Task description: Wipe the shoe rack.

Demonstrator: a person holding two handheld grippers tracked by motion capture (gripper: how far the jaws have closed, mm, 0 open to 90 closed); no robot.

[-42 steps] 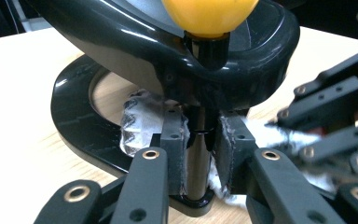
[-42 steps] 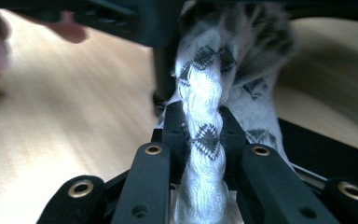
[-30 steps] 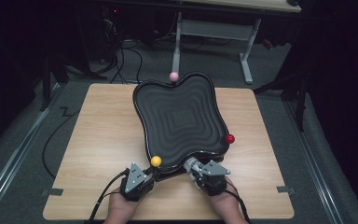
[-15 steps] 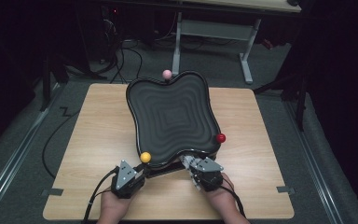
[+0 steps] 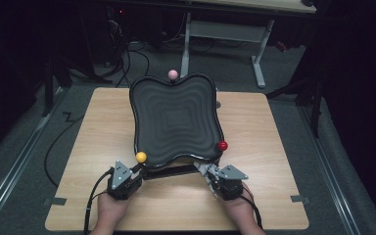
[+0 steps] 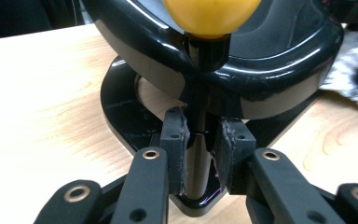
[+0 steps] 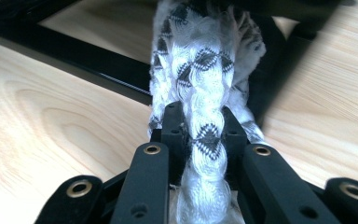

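Two hand-held grippers engaged: left hand-held gripper (image 6: 200, 154) clamped on black post under yellow ball (image 5: 141, 157); right hand-held gripper (image 7: 200, 135) clamped on white patterned cloth (image 7: 205, 70). Glossy black wavy tray (image 5: 176, 117) tilted, mid-tabletop (image 5: 274, 196).

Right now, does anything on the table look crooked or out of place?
Yes. The black tray sits tilted and turned askew on the table. The left gripper clamps the post under the yellow ball; the right gripper pinches a patterned cloth beside the stand.

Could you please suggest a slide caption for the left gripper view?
Left gripper clamped on the black post beneath the yellow ball of a glossy black tray.
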